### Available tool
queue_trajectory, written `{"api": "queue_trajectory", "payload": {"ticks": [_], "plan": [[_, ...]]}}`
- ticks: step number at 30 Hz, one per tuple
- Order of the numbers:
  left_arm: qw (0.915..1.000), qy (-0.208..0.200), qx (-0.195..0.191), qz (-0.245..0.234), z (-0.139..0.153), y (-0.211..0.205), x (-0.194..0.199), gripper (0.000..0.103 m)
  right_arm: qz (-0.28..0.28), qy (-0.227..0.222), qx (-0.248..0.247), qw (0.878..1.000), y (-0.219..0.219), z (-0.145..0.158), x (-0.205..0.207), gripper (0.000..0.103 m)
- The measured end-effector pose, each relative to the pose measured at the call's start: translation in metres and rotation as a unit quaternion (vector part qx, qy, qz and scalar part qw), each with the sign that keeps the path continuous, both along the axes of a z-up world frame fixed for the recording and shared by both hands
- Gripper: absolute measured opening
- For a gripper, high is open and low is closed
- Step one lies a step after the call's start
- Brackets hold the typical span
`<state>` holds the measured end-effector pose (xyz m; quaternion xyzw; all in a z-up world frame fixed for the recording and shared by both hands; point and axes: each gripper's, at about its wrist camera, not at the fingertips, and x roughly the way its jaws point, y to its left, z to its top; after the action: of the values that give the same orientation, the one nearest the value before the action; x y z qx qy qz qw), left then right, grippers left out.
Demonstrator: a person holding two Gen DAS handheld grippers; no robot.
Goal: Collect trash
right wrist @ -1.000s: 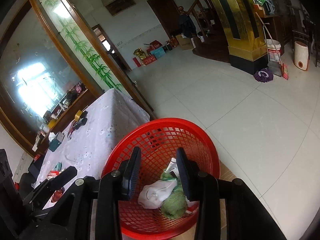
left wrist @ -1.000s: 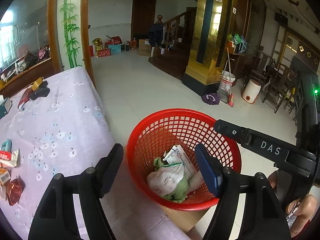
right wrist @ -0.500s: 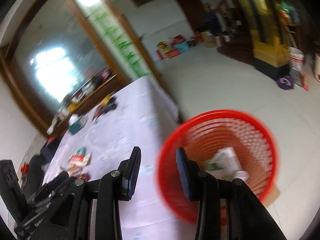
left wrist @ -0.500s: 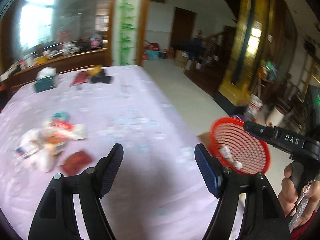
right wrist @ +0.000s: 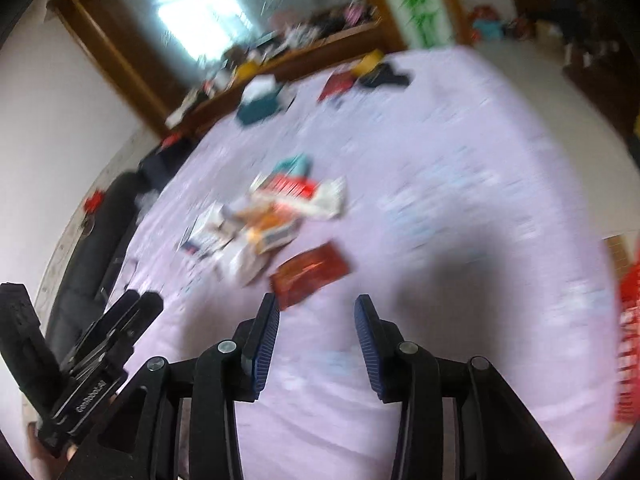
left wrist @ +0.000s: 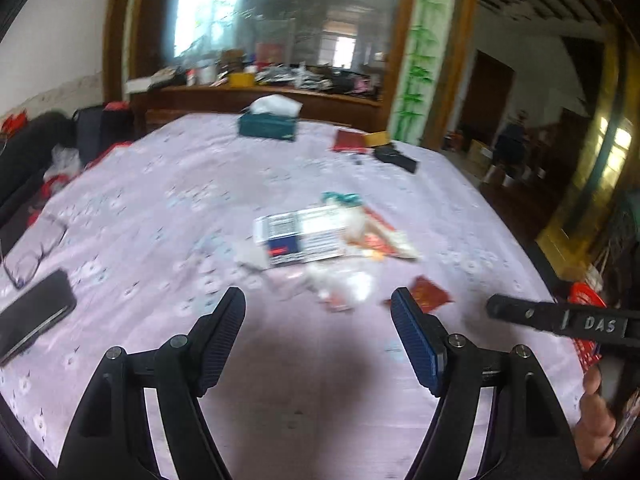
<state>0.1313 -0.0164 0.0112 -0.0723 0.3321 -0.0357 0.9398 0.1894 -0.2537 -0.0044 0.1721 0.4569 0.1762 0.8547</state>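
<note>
A pile of trash lies mid-table on the lilac flowered cloth [left wrist: 160,200]: a white and blue carton [left wrist: 300,236], crumpled clear plastic [left wrist: 344,284], orange-red wrappers [left wrist: 384,236] and a dark red foil wrapper [left wrist: 430,296]. My left gripper [left wrist: 318,294] is open and empty, just short of the plastic. In the blurred right wrist view, my right gripper [right wrist: 316,299] is open and empty, with the foil wrapper [right wrist: 312,272] just ahead of its left finger and the pile [right wrist: 272,216] beyond. The red mesh basket [left wrist: 584,300] shows past the table's right edge.
A teal tissue box [left wrist: 268,126], a red booklet [left wrist: 350,142] and a black item [left wrist: 396,158] lie at the far end. A phone [left wrist: 32,320] and glasses [left wrist: 36,248] lie at the left. A cluttered wooden sideboard [left wrist: 260,92] stands behind the table. A hand [left wrist: 596,432] holds the right gripper.
Both grippers have swung left from above the red basket to over the table. The basket slid to the right edge of both views and the trash pile came ahead. Both stayed open.
</note>
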Motion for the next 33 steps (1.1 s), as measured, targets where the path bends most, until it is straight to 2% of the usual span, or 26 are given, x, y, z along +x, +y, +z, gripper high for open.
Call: {"api": "queue_trajectory", "payload": {"ticks": [5,8,12,17,19,21,24,29,30,33], "plan": [[0.9998,0.003,-0.015,0.013,-0.011,0.026,0.004,0.074,-0.003,0.060,0.011,0.998,0.026,-0.032,0.026,0.042],[0.9997,0.004,-0.021,0.014,-0.014,0.031,0.004,0.074,-0.013,0.074,0.012,0.997,0.032,-0.040,0.041,0.042],[0.9994,0.007,-0.029,0.018,-0.018,0.034,0.010,0.074,-0.028,0.074,-0.018,0.997,0.042,-0.040,0.060,0.045],[0.9994,0.011,-0.027,0.019,-0.020,0.036,0.011,0.074,-0.027,0.065,-0.088,0.994,0.059,-0.044,0.077,0.050],[0.9995,0.011,-0.024,0.018,-0.021,0.035,0.012,0.074,-0.022,0.057,-0.106,0.993,0.063,-0.047,0.076,0.049],[0.9995,0.015,-0.022,0.017,-0.023,0.034,0.015,0.074,-0.020,0.043,-0.124,0.991,0.063,-0.049,0.073,0.038],[0.9995,0.023,-0.019,0.011,-0.024,0.026,0.021,0.074,-0.011,0.028,-0.120,0.992,0.059,-0.050,0.069,0.036],[0.9994,0.032,-0.012,-0.008,-0.023,0.009,0.028,0.074,-0.029,-0.039,-0.102,0.994,0.040,-0.039,0.064,0.031],[0.9992,0.035,-0.014,-0.009,-0.023,0.009,0.031,0.074,-0.034,-0.061,-0.100,0.993,0.035,-0.034,0.062,0.031],[0.9986,0.044,-0.028,-0.003,-0.018,0.015,0.040,0.074,-0.041,-0.093,-0.100,0.990,0.027,-0.025,0.055,0.031]]}}
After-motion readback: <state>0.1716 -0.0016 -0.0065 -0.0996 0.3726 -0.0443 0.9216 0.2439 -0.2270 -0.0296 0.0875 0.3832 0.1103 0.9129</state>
